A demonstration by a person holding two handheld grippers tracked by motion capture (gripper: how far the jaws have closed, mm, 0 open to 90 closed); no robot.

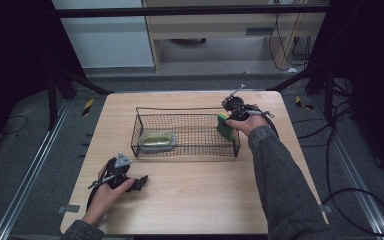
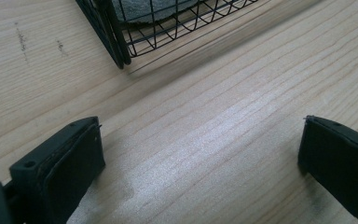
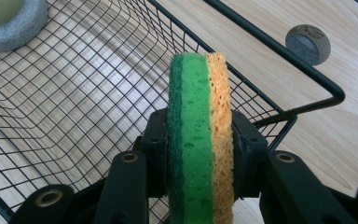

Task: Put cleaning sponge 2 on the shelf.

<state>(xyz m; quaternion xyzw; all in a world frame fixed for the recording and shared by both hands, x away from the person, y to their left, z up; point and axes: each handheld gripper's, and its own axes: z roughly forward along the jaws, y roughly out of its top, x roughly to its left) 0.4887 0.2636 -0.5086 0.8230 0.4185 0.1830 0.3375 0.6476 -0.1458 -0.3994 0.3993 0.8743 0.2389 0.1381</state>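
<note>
The right gripper (image 3: 199, 154) clamps the sponge (image 3: 200, 135) on edge, above the right end of the wire basket (image 1: 145, 131). The left gripper (image 2: 200, 158) rests on the worktop (image 1: 190, 190) near the basket, jaws wide apart, holding nothing.

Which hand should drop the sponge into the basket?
Right. Its gripper already clamps the sponge over the basket; the left gripper rests open on the table.

Green-and-yellow sponge (image 3: 200, 140), upright (edge-on), above wire basket (image 3: 270, 46) corner
</note>
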